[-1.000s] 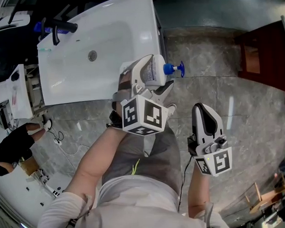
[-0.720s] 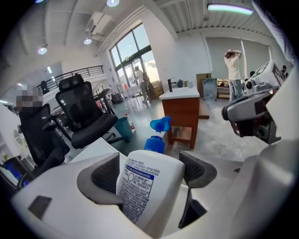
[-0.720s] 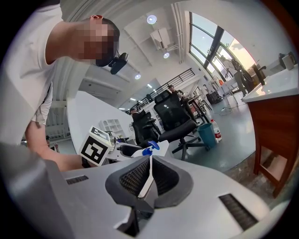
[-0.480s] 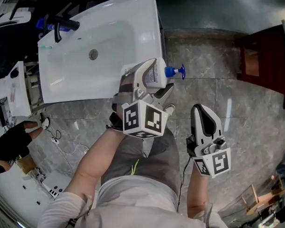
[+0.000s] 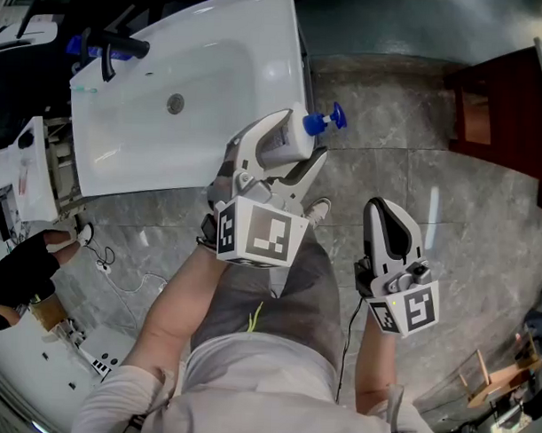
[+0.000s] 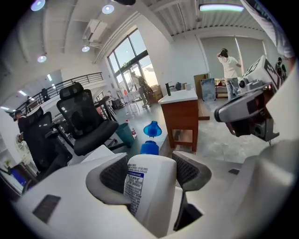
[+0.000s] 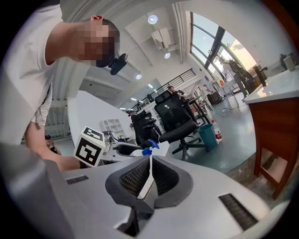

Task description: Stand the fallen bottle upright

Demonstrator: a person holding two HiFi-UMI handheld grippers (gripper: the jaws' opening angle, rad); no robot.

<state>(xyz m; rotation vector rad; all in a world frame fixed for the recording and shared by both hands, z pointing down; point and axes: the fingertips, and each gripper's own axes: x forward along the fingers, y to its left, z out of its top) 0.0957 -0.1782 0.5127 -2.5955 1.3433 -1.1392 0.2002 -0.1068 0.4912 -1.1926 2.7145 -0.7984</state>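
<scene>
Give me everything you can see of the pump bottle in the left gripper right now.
The pump bottle is white and plastic-looking, with a blue collar and pump head and a printed label. It sits between the jaws of the left gripper, which have just been closing; both pads press its sides. It is tilted, pump end away from the person, over the corner of the white basin; contact with the basin cannot be told.

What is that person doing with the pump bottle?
A person holds a tool in each hand. The jaws of the left tool have just been closing on the white pump bottle by the sink and now grip it. The bottle is tilted, not yet standing. The right tool is shut and empty.
</scene>
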